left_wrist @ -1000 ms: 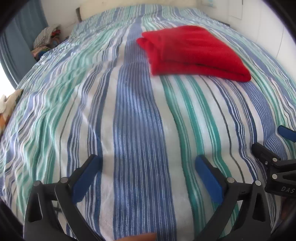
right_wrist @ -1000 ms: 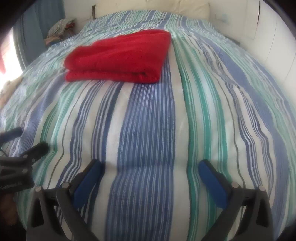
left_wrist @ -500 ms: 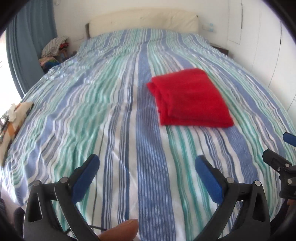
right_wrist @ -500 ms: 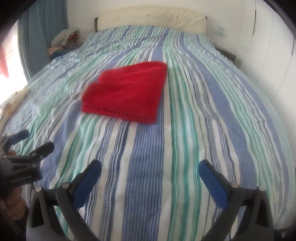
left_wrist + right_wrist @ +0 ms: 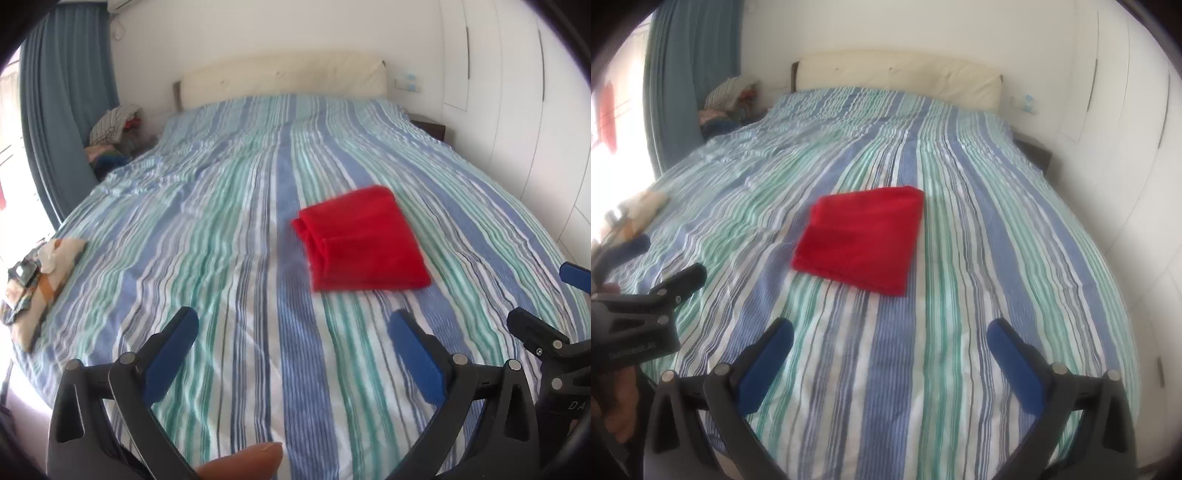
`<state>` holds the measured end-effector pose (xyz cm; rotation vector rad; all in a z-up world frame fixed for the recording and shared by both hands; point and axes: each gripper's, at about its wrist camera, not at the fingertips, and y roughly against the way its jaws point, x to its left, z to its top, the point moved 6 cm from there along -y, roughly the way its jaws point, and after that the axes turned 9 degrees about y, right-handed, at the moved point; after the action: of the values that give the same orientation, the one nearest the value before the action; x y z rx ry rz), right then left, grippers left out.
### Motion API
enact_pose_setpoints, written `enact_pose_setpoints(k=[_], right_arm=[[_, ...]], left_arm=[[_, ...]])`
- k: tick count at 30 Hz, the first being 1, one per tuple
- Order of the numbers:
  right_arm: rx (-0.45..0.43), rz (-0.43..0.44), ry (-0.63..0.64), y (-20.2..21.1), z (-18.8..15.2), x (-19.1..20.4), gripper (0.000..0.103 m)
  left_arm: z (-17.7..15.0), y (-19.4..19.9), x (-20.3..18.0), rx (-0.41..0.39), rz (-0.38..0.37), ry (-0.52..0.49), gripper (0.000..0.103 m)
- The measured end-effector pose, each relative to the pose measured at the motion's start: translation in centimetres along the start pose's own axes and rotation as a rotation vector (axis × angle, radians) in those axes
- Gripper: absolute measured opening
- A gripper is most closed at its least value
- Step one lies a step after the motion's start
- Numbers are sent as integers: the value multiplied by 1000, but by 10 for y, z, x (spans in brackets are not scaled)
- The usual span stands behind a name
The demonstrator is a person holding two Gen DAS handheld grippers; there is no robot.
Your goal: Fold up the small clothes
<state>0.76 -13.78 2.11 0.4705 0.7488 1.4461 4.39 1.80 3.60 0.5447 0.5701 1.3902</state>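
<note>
A red garment (image 5: 364, 242) lies folded into a flat rectangle on the striped bed cover (image 5: 229, 258), a little right of centre. It also shows in the right wrist view (image 5: 862, 240), centre left. My left gripper (image 5: 293, 325) is open and empty, held back over the near end of the bed, well short of the garment. My right gripper (image 5: 890, 332) is open and empty too, also short of the garment. Each gripper shows at the edge of the other's view.
A patterned folded cloth with small items on it (image 5: 37, 280) lies at the bed's left edge. A pile of clothes (image 5: 114, 125) sits beside the headboard by the blue curtain (image 5: 66, 110). White wardrobe doors (image 5: 517, 92) run along the right.
Both grippers have pulled back and up from the red garment, which now looks smaller and farther away. Both stay open. The garment has not moved.
</note>
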Motion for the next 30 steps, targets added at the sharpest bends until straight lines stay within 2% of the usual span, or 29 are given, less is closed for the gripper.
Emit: enact_pose_setpoints(k=[5, 8, 30], right_arm=[[0, -17, 3, 6, -4, -2, 103], [9, -21, -6, 5, -7, -6, 103], [-3, -39, -25, 17, 0, -14, 103]], left_arm=[[-9, -5, 4, 36, 8, 21, 103], [-10, -4, 3, 26, 37, -3, 103], [-3, 4, -5, 83, 19, 18, 103]])
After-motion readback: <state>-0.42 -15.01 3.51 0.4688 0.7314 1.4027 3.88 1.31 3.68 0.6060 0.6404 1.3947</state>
